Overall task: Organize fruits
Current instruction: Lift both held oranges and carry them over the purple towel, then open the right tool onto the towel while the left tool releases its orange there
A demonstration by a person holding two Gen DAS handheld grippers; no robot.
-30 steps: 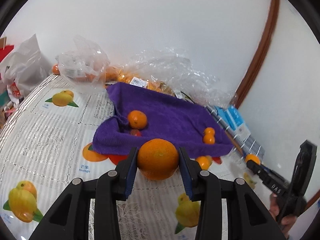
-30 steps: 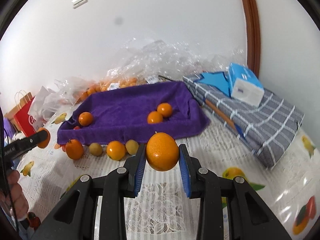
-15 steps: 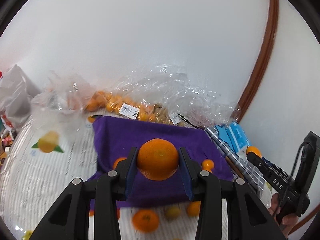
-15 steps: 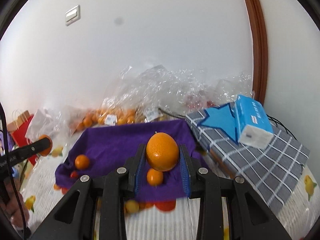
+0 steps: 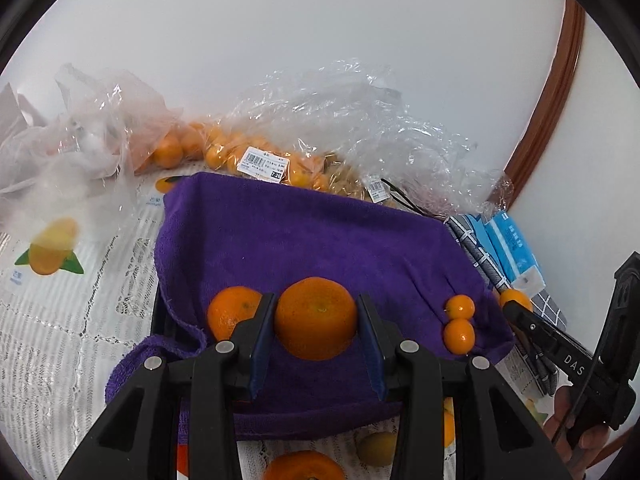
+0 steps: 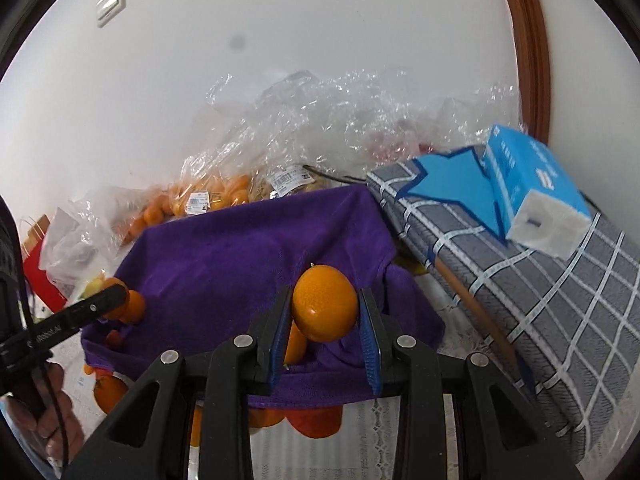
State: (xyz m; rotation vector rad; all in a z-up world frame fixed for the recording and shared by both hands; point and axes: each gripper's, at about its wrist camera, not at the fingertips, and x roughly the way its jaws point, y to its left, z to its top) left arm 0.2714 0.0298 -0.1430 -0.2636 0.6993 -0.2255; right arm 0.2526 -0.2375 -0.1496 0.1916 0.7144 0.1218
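Left gripper [image 5: 316, 320] clamps a round orange mandarin [image 5: 316, 318]; right gripper [image 6: 325, 316] clamps an oval orange citrus [image 6: 325, 308]. Both hover over the purple towel-lined tray [image 5: 300, 232] holding three fruits; several remain on the tabletop [image 5: 60, 340].

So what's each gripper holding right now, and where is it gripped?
Left gripper clamps an orange by its sides; right gripper clamps another orange likewise.

Fuzzy matt purple cloth [image 5: 304, 240], crinkly glossy clear plastic bags [image 5: 360, 120], dimpled shiny orange [image 6: 325, 308].
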